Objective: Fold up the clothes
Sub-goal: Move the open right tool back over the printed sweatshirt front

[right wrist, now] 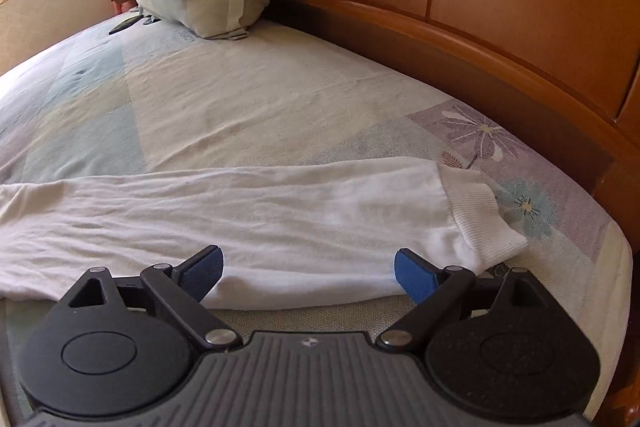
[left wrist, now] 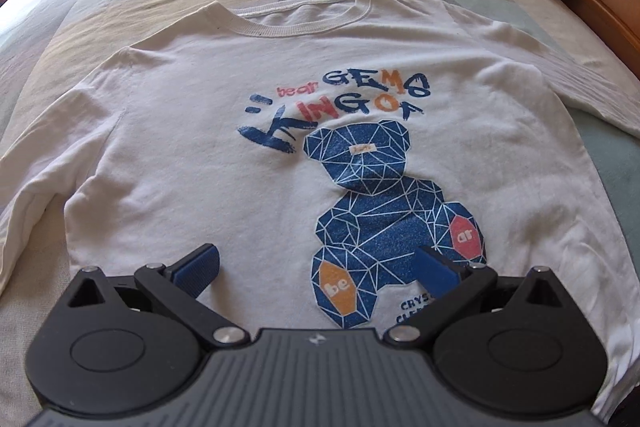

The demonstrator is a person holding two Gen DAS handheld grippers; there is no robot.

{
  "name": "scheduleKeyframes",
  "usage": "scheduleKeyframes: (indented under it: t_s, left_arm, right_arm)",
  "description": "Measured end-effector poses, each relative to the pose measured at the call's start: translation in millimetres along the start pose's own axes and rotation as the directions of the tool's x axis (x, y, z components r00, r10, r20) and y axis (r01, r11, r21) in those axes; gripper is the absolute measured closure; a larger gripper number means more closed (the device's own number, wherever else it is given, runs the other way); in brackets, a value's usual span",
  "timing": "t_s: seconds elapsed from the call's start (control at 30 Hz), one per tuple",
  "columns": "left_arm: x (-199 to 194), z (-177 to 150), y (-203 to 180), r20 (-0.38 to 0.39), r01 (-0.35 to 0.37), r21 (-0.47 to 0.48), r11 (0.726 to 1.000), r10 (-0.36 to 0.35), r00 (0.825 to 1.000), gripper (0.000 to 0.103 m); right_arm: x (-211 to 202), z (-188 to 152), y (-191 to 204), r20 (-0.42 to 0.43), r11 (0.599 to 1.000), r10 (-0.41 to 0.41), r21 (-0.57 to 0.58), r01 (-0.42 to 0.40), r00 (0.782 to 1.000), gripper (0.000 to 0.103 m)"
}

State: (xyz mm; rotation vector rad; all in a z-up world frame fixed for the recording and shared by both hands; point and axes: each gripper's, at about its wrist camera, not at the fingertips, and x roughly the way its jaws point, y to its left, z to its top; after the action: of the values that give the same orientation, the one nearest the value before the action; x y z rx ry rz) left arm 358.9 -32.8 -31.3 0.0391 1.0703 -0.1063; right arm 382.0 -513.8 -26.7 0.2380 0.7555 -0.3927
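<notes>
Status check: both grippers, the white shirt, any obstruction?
Left gripper open above shirt hem. Right gripper open over sleeve, nothing gripped. Shirt flat, print up, unfolded. No obstruction seen.

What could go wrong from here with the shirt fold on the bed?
1. The right gripper is open over the sleeve near its cuff; closing may also pinch the bedsheet.
2. The left gripper is open above the shirt hem; wrinkles there could fold in.

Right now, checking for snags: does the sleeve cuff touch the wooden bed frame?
Apart. Right wrist view: flowered sheet lies between cuff and bed frame.
</notes>
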Motion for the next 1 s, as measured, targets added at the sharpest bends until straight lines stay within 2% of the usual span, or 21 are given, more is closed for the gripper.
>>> scheduleKeyframes:
  t_s: [0.1,0.17,0.23,0.3,0.4,0.53,0.6,0.67,0.7,0.8,0.83,0.87,0.9,1.0]
  left_arm:
    - [0,-3,-5,-0.004,-0.012,0.003,1.000,0.012,1.000,0.001]
    - [0,-5,-9,-0.007,-0.017,0.009,1.000,0.017,1.000,0.001]
    - [0,-6,-9,-0.004,-0.016,-0.006,1.000,0.016,1.000,0.001]
    - [-1,-8,-7,0.001,-0.015,-0.021,1.000,0.015,1.000,0.001]
    - [-3,-15,-6,0.013,-0.021,-0.031,0.999,0.021,1.000,0.001]
    - [-6,-19,-6,0.010,-0.037,-0.043,0.998,0.037,0.999,0.001]
    - [-6,-16,-8,-0.008,-0.049,-0.048,0.998,0.049,0.999,0.001]
    - [-7,-15,-10,-0.017,-0.060,-0.048,0.997,0.059,0.998,0.001]
    - [-8,-15,-11,-0.019,-0.065,-0.044,0.997,0.064,0.998,0.001]
    - [-10,-20,-11,-0.026,-0.071,-0.042,0.997,0.070,0.997,0.001]
    - [-11,-22,-10,-0.031,-0.071,-0.050,0.996,0.069,0.997,0.001]
    - [-12,-24,-9,-0.034,-0.071,-0.056,0.996,0.069,0.997,0.001]
    - [-14,-28,-8,-0.038,-0.076,-0.058,0.995,0.074,0.997,0.001]
    - [-22,-43,-2,-0.054,-0.086,-0.075,0.993,0.082,0.995,0.001]
  right_arm:
    - [-7,11,26,0.023,0.990,0.144,-0.011,-0.144,0.989,0.003]
    - [-5,13,58,0.015,0.968,0.242,-0.075,-0.240,0.970,0.000]
    - [0,10,90,-0.006,0.941,0.304,-0.153,-0.302,0.953,0.000]
    - [11,3,111,-0.033,0.926,0.309,-0.218,-0.308,0.951,0.000]
    - [30,-7,110,-0.094,0.938,0.213,-0.260,-0.230,0.973,0.000]
    - [30,0,71,-0.099,0.972,0.163,-0.155,-0.177,0.982,0.000]
    - [18,9,72,-0.077,0.969,0.207,-0.123,-0.216,0.975,0.000]
    - [2,14,89,-0.049,0.937,0.310,-0.152,-0.314,0.950,0.000]
    - [-5,14,104,-0.050,0.912,0.366,-0.182,-0.368,0.929,0.000]
    - [-18,4,156,-0.091,0.808,0.502,-0.307,-0.503,0.860,0.000]
    - [-20,-2,173,-0.102,0.781,0.515,-0.352,-0.515,0.851,0.000]
    - [-19,-8,188,-0.107,0.762,0.516,-0.395,-0.513,0.850,0.000]
    - [-17,-15,200,-0.110,0.752,0.499,-0.438,-0.493,0.860,0.000]
    - [-3,-33,211,-0.092,0.754,0.353,-0.562,-0.341,0.931,0.000]
